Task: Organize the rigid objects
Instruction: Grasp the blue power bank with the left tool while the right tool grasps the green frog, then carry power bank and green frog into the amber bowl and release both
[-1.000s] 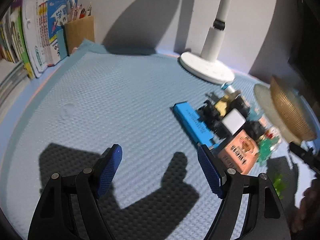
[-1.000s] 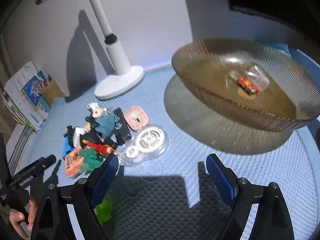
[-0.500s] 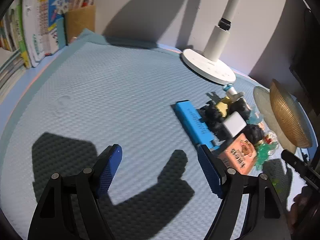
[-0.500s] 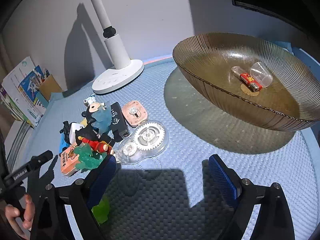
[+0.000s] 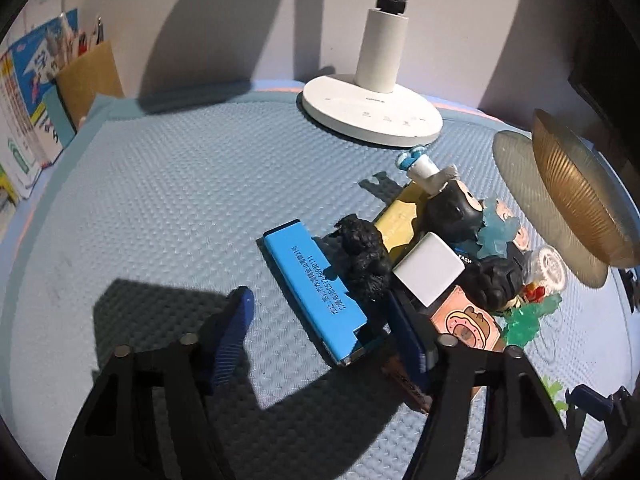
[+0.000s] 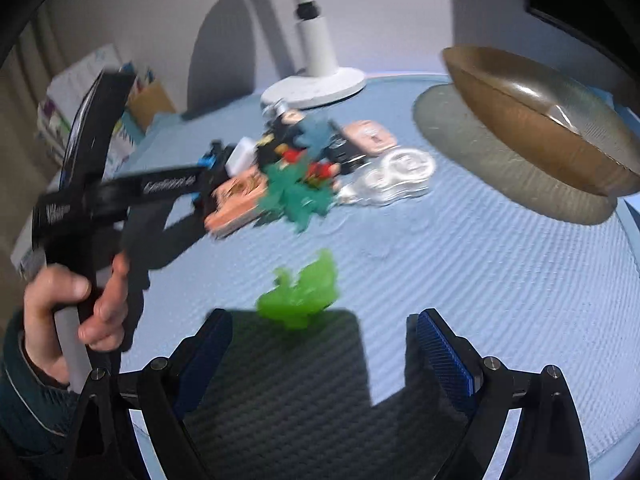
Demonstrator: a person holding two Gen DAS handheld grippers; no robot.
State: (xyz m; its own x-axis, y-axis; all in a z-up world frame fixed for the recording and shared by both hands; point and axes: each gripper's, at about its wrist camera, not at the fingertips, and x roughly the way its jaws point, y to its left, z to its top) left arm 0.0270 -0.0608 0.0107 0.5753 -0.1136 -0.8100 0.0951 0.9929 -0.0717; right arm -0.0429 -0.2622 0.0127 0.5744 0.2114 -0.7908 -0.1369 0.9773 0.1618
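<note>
A pile of small objects lies on the blue mat (image 5: 168, 200): a flat blue box (image 5: 312, 280), a black figurine (image 5: 366, 258), a white block (image 5: 430, 266) and a pink printed box (image 5: 466, 322). My left gripper (image 5: 320, 300) straddles the near end of the blue box. Its jaws are closing, with a gap showing on both sides of the box. A translucent green toy (image 6: 300, 294) lies alone on the mat, just ahead of my right gripper (image 6: 320, 320), which is open and holds nothing. In the right wrist view a hand (image 6: 72, 304) holds the left gripper at the pile.
An amber ribbed bowl (image 6: 532, 120) stands at the right, with something clear inside it. A white lamp base (image 5: 372, 116) is behind the pile. Books and a cardboard pen holder (image 5: 86, 76) line the far left. A clear tape dispenser (image 6: 394, 176) lies beside the pile.
My left gripper has moved forward and right to the blue box, and its jaws have narrowed. The right gripper has swung so that the green toy now lies straight ahead of it.
</note>
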